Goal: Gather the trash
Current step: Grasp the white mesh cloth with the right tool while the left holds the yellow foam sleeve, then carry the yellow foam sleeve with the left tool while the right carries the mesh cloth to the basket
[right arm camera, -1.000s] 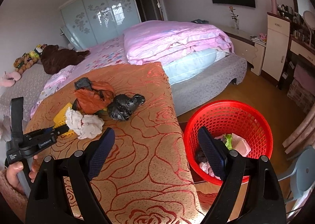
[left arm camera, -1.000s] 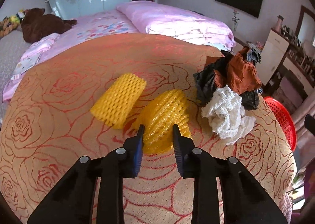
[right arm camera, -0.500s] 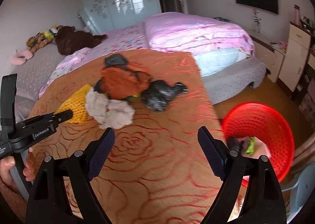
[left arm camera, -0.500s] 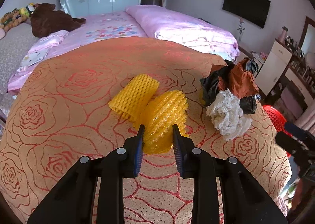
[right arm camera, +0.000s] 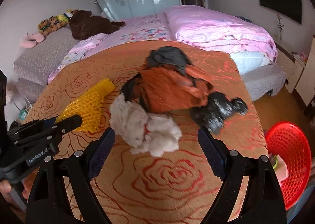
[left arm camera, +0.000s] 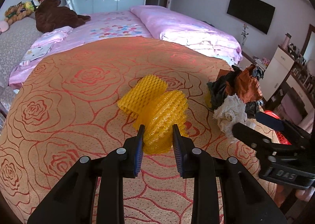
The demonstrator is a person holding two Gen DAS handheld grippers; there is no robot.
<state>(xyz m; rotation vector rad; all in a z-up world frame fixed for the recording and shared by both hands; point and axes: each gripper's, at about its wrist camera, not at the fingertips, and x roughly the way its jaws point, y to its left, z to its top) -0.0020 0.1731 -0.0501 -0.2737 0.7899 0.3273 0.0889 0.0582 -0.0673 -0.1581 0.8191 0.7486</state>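
The right gripper (right arm camera: 156, 150), jaws wide, now sits over the crumpled white foam wad (right arm camera: 144, 128), away from the red plastic basket (right arm camera: 288, 162). It now shows at the left wrist view's right edge.

Left claw (left arm camera: 158, 135) clamped, right claw (right arm camera: 156, 141) agape

Motion-blurred black bag (right arm camera: 218, 110) — red basket (right arm camera: 289, 164) cut off at right edge.

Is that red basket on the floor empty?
No. The red basket already holds something pink and green at its bottom; most of its inside is out of view.
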